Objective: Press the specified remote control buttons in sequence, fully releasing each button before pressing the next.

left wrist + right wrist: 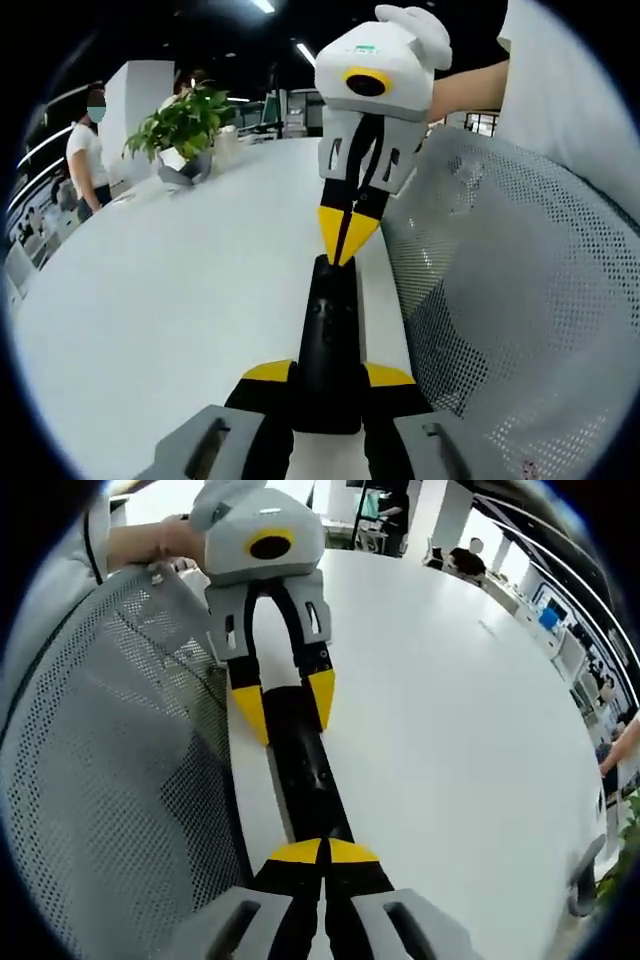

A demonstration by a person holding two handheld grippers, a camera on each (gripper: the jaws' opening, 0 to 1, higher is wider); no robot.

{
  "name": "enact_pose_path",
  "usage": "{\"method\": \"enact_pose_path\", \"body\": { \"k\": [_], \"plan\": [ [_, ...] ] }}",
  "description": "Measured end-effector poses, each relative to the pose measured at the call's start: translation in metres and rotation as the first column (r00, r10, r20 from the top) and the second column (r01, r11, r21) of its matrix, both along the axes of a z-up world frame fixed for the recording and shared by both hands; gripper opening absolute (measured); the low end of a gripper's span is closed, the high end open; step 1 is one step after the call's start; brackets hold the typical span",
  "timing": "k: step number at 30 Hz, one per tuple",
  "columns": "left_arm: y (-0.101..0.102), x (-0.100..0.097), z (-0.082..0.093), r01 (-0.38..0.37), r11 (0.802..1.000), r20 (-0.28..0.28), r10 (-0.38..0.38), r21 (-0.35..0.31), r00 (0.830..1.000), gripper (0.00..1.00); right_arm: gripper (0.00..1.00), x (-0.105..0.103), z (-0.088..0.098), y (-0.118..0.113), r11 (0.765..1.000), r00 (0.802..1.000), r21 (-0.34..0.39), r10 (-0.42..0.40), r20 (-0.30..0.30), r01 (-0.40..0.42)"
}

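A slim black remote (330, 320) lies lengthwise near the edge of a white table (180, 300). My left gripper (330, 375) is shut on its near end, one yellow tip on each side. My right gripper (348, 235) comes down from above with its yellow tips shut together, touching the remote's far end. In the right gripper view the same remote (305, 770) runs away from my right gripper (322, 852), whose closed tips sit on its near end. My left gripper (287, 705) clamps the far end. I cannot tell which button lies under the tips.
A grey mesh chair back (500, 300) (110, 760) stands close against the table edge beside the remote. A potted plant (185, 125) sits far back on the table. A person (88, 150) stands at the far left, and a hand's arm (470, 90) holds the right gripper.
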State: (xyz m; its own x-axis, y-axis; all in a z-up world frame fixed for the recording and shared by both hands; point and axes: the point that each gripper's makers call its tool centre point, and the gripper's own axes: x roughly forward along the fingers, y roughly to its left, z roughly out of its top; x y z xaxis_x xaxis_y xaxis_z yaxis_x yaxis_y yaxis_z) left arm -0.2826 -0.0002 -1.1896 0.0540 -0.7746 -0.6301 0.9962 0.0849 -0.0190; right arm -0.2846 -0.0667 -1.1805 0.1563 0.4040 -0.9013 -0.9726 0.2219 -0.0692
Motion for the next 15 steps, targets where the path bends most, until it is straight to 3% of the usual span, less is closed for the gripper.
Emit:
{"method": "enact_pose_path", "body": {
  "k": [5,15],
  "plan": [
    [-0.0004,0.0002,-0.0001,-0.001,1.0,-0.001,0.001,-0.002,1.0,0.24,0.0,0.002,-0.0009,-0.0035,0.997,0.998,-0.067,0.047,0.037,-0.045],
    [-0.0005,0.0004,-0.001,0.001,1.0,-0.001,-0.001,-0.003,1.0,0.24,0.0,0.0028,-0.002,-0.0028,0.999,0.999,-0.041,0.032,0.01,-0.032]
  ]
}}
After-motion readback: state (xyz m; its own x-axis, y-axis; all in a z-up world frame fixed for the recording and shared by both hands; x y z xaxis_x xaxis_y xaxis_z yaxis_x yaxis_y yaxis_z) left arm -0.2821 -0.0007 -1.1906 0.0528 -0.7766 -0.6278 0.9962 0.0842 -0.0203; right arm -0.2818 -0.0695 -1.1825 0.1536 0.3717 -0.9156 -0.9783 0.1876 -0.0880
